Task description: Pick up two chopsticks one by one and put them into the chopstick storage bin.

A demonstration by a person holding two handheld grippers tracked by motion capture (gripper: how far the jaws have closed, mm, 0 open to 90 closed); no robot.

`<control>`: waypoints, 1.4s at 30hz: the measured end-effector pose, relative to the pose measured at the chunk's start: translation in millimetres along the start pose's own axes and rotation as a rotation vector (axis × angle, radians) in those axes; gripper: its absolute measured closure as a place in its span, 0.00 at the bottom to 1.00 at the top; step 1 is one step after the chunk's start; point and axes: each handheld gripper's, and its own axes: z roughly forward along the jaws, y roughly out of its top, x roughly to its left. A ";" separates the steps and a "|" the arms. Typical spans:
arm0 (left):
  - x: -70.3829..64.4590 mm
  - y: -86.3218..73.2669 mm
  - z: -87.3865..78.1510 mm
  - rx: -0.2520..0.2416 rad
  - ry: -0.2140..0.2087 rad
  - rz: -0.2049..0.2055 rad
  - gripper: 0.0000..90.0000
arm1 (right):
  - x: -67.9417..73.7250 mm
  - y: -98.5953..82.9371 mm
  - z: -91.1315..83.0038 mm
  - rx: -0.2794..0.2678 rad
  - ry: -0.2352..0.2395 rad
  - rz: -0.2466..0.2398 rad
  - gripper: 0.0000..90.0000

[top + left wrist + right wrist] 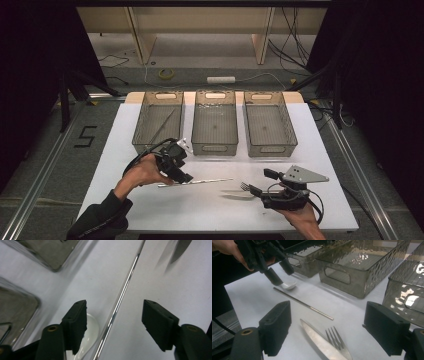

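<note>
Two grippers work near the tabletop's [320,150] front edge. Nearest, the right gripper [325,330] is wide open over the knife [322,343] and fork [337,340], touching neither. Farther, the left gripper [113,315], also open, straddles the chopstick [117,305] beside a spoon [88,337]. Thin, stiff and probably slippery, the chopstick is best pinched mid-length. Three bins [215,127] stand behind.

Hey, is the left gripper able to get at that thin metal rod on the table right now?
Probably yes. The left gripper hangs open right over the metal rod, which runs between its jaws. The white spoon lies close beside the rod by one jaw and might get nudged.
</note>
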 end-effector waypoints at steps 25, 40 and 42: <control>-1.6 1.9 35.6 0.126 -0.037 0.035 0.69 | -0.4 -0.2 1.9 0.003 0.010 0.003 0.25; -4.7 3.4 46.4 0.178 0.003 0.065 0.80 | -0.1 -0.2 2.2 0.004 0.012 0.002 0.25; -4.3 4.0 46.1 0.190 0.008 0.084 0.82 | -0.2 -0.1 2.2 0.004 0.013 0.003 0.26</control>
